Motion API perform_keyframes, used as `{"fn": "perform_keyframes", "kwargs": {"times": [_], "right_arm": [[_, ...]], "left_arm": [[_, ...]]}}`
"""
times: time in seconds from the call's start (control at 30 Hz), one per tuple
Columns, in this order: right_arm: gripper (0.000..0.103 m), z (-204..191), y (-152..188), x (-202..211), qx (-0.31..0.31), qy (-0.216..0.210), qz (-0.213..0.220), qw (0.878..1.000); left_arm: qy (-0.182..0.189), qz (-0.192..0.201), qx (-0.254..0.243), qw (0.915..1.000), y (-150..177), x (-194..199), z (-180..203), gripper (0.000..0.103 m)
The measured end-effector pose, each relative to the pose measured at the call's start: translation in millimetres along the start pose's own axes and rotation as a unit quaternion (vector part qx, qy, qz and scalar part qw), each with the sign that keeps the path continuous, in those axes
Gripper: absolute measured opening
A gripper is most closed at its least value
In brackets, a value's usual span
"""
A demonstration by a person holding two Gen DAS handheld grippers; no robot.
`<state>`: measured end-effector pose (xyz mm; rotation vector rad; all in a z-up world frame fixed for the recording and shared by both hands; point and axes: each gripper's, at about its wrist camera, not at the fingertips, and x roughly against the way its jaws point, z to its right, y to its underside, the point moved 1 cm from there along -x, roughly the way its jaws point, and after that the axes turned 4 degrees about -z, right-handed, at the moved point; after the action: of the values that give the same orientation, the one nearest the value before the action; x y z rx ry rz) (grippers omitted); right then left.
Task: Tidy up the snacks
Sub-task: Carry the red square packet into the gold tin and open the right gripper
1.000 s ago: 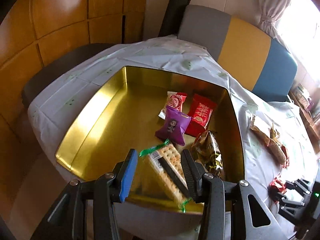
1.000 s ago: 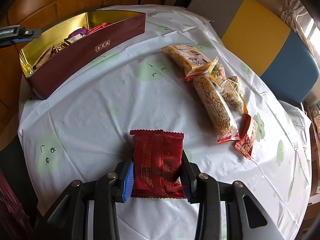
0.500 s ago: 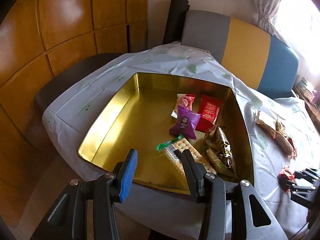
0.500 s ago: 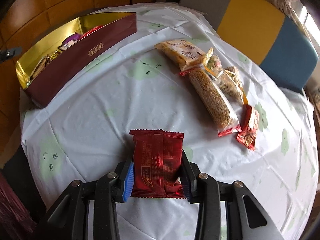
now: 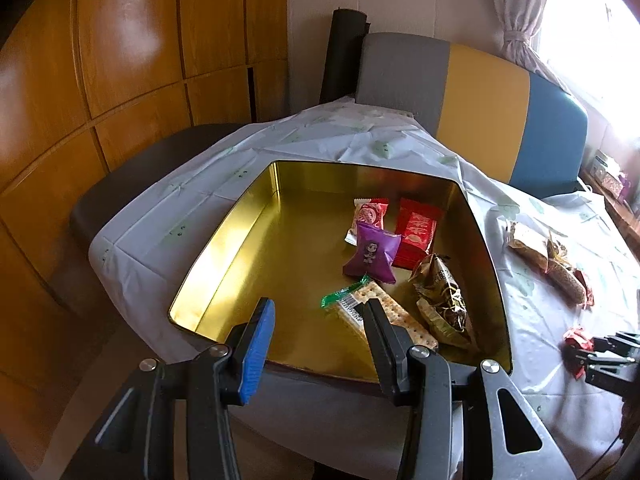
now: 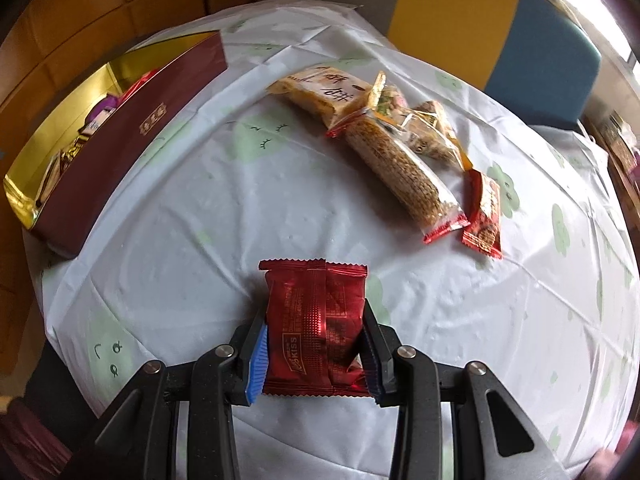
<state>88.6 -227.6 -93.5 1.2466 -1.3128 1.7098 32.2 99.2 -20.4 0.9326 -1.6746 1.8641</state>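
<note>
Snack sorting: right gripper (image 6: 314, 354) clamps red packet (image 6: 314, 320) above table, bound for gold box (image 5: 224, 272); left gripper (image 5: 318, 330) parted, empty, clear of cracker pack (image 5: 384, 314).

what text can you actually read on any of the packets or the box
"KISS": on the dark red packet clamped in the right gripper.
Large handwritten-style Chinese characters on the yellow cracker packet: seen at an angle, not read with confidence.
Gold label on the maroon box: too small to read.
Barcode on the cracker sleeve: digits unreadable.
</note>
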Motion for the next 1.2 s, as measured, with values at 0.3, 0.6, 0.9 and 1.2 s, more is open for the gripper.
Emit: {"fn": "perform_keyframes", "kwargs": {"times": [0.3, 0.6, 0.9, 1.2], "right_arm": [[0.039, 7, -5, 9, -0.077, -0.043, 0.003, 0.996], [0.039, -20, -37, 55, -0.099, -0.117, 0.063, 0.986], [0.039, -120, -80, 81, -0.003, -0.206, 0.089, 0.975], [0.039, -221, -113, 31, 0.051, -0.254, 0.024, 0.965]], "left_arm": [[-0.001, 0.000, 0.014, 0.9999, 1, 2, -10, 0.047], [-0.018, 0.010, 0.030, 0.9993, -1, 2, -28, 0.047], [-0.036, 0.015, 0.052, 0.9979, -1, 4, -45, 0.047], [-0.054, 0.013, 0.062, 0.9965, 2, 7, -65, 0.047]]}}
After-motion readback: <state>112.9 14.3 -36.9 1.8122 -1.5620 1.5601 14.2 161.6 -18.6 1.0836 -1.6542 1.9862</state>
